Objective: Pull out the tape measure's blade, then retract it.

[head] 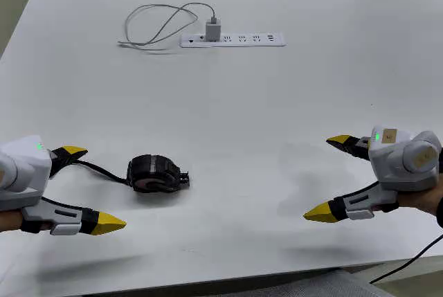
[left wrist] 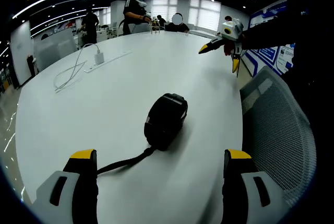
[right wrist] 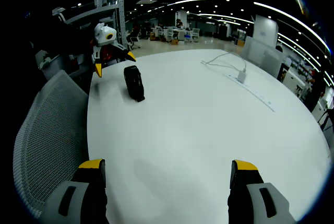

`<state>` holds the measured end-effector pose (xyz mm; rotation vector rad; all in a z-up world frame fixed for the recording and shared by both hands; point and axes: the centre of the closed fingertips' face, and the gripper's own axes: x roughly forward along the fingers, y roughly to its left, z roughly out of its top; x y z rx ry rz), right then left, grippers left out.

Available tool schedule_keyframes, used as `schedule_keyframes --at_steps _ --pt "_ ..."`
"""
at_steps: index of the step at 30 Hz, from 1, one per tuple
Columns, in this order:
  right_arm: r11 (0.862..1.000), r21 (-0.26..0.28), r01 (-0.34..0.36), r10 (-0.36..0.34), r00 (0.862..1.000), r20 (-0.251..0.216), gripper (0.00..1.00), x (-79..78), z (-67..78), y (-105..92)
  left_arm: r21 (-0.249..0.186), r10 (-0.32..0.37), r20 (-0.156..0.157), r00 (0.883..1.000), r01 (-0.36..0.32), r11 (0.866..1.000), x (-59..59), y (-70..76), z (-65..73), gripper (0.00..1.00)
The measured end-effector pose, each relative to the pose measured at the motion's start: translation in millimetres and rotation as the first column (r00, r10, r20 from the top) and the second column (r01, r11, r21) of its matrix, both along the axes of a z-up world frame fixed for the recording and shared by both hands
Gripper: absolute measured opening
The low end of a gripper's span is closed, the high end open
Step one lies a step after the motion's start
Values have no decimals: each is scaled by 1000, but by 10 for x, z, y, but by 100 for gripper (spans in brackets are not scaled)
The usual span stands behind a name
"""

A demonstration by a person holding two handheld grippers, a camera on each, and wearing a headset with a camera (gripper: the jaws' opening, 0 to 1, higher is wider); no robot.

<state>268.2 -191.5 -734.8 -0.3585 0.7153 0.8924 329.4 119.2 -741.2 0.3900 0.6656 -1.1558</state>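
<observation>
Tape measure (head: pixel 154 173) lies on table (head: pixel 277 138), markings seemingly too small to read.

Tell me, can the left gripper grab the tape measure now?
Probably yes: the left gripper has its jaws open and aimed at the tape measure lying just ahead, with nothing between but its strap.

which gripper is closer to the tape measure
Left. The left gripper sits right beside the tape measure, open toward it; the right gripper is open far across the table.
</observation>
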Motion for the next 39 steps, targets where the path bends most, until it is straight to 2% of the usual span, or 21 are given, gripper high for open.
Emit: schedule_keyframes --at_steps 2,3,6,13,14,17,20,22,24,26,29,34,39 --pt "1000 -2 -11 11 1000 2 99 16 13 54 49 -32 10 999 31 998 21 3 -41 99" --pt "1000 -4 -15 15 1000 4 99 33 11 61 58 -47 17 999 46 997 28 -7 -43 98" --pt "999 -6 -31 31 999 6 99 63 36 113 62 -74 11 997 73 995 37 -56 -26 95" --pt "998 -16 -66 66 998 13 99 134 71 204 89 -109 23 994 106 990 103 -120 2 94" --pt "997 -15 -73 73 997 11 99 137 70 225 99 -121 13 993 119 988 89 -122 -17 93" --pt "995 -14 -94 94 996 0 99 142 48 281 138 -169 34 985 163 977 77 -129 -60 91" --pt "993 -14 -121 121 993 -12 99 162 -20 348 130 -171 24 985 167 977 75 -191 -62 91" --pt "989 -19 -144 144 989 -17 99 189 -89 402 132 -196 33 980 190 973 71 -249 -58 90" --pt "989 -18 -148 148 989 -13 94 215 -104 466 144 -208 32 978 201 969 85 -283 -79 87" --pt "987 -9 -161 161 987 -19 94 254 -152 527 149 -222 25 975 216 965 93 -329 -105 88" --pt "984 -2 -179 178 984 -18 94 301 -168 641 180 -253 25 967 244 953 110 -365 -161 86" --pt "977 -4 -214 214 977 -21 92 357 -198 770 202 -280 22 960 270 941 123 -418 -200 83" --pt "970 0 -242 242 970 -20 88 403 -199 907 211 -294 17 956 284 935 128 -463 -226 80"
